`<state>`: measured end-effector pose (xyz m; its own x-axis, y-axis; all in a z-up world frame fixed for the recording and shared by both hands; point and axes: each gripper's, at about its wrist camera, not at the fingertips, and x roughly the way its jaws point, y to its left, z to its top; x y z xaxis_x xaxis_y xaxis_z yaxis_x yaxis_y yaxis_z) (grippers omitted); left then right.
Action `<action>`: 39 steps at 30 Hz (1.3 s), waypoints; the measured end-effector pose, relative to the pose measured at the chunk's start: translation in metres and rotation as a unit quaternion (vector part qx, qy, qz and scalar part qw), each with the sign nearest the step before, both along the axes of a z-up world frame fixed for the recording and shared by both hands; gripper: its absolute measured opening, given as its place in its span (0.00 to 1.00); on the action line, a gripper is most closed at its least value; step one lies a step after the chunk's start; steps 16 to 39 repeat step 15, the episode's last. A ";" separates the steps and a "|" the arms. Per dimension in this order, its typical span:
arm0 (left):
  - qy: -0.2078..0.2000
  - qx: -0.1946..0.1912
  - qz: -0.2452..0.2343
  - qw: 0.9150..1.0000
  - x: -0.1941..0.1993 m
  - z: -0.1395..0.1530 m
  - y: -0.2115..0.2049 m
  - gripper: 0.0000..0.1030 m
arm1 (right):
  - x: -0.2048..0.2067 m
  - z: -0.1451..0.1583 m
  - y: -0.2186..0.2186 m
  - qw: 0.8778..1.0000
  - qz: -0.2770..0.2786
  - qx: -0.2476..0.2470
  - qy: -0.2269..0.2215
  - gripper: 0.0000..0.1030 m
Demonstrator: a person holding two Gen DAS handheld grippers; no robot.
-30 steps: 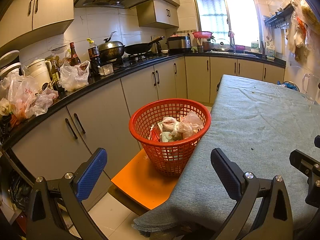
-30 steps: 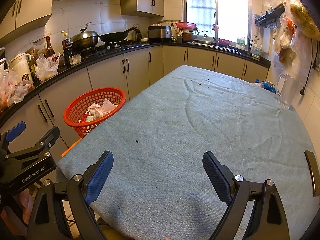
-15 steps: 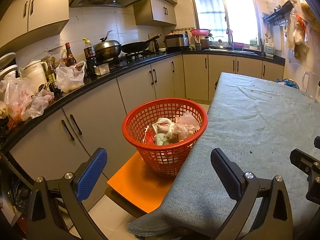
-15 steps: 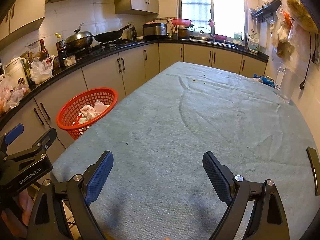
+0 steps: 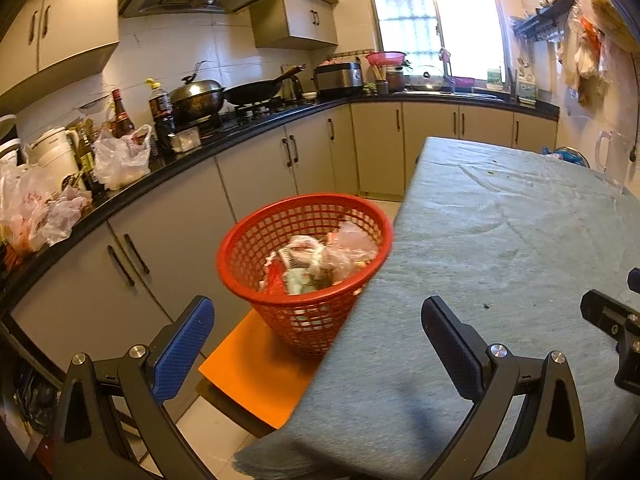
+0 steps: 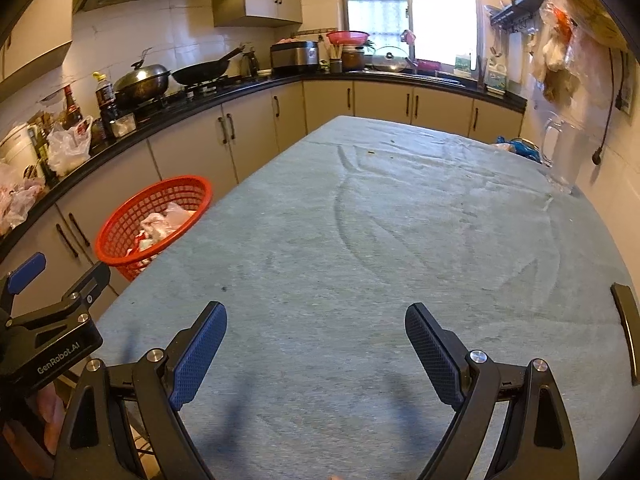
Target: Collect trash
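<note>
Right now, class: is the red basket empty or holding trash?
Holding trash: the red basket shows crumpled plastic bags and wrappers inside, below its rim.

The grey-green tablecloth [image 6: 380, 240] lies flat and bare ahead of the right gripper [image 6: 316, 340], whose jaws stand wide apart. A clear pitcher [image 6: 560, 156] stands at the far right edge, by the wall. The red basket [image 5: 304, 268] sits on an orange stool [image 5: 256, 368], just beside the table's left edge, narrowing the aisle to the cabinets [image 5: 168, 232].

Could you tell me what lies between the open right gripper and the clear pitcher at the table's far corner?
Only wrinkled grey-green tablecloth lies between the right gripper and the pitcher; the right wrist view shows this.
</note>
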<state>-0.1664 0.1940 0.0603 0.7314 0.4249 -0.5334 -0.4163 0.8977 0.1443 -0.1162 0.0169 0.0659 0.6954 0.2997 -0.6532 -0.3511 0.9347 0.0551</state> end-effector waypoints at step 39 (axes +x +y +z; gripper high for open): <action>0.046 -0.024 -0.144 0.988 0.073 -0.004 -0.094 1.00 | 0.031 -0.007 -0.116 0.990 -0.140 0.006 0.024 0.92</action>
